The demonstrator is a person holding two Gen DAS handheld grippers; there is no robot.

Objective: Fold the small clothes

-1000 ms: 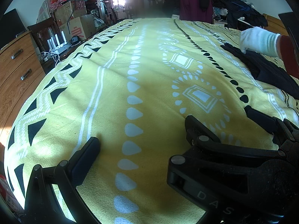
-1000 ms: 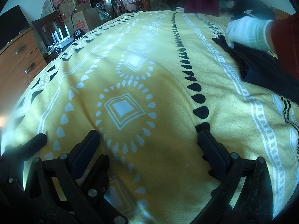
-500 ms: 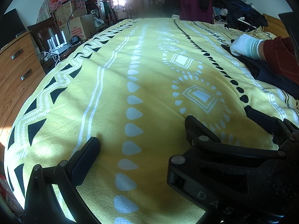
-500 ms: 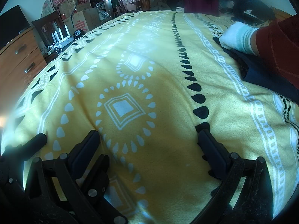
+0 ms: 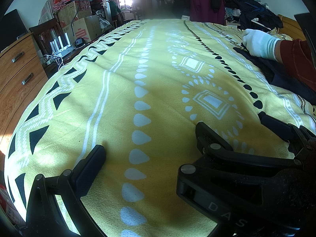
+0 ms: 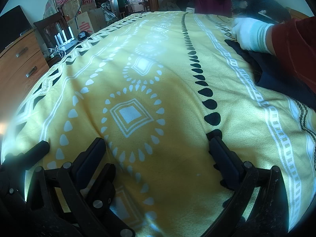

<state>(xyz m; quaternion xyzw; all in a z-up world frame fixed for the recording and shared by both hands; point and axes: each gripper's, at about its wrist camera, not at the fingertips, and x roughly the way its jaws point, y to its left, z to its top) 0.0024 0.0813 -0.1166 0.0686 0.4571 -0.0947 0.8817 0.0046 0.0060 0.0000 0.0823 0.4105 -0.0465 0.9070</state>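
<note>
Garment (image 5: 276, 73): dark, soft, crumpled fabric, lies flat at the right edge of both views on the blanket (image 5: 158, 90), far from both grippers. Gloved hand (image 5: 258, 42) in a white knit glove with a ribbed cuff rests on the garment's far end, upper right; a red sleeve (image 5: 298, 63) runs off frame behind it.

Blanket is fuzzy yellow fleece with white teardrop rows, white diamond medallions and black teardrop and triangle borders, slightly rumpled.

Left gripper (image 5: 150, 144): matte black plastic, flat rectangular pads, jaws spread wide, nothing between them, sitting low over the blanket at the bottom of frame. Right gripper (image 6: 156, 148): same build, jaws spread wide, empty, bottom of frame; its body also shows at lower right of the left view.

Wooden dresser (image 5: 15, 73) at left edge, cardboard boxes (image 5: 83, 27) upper left, clothes pile (image 5: 237, 2) upper right.

Versus 0.5 s ago: hand sits further up and back on the garment, more glove showing; both grippers unmoved, spread unchanged.
</note>
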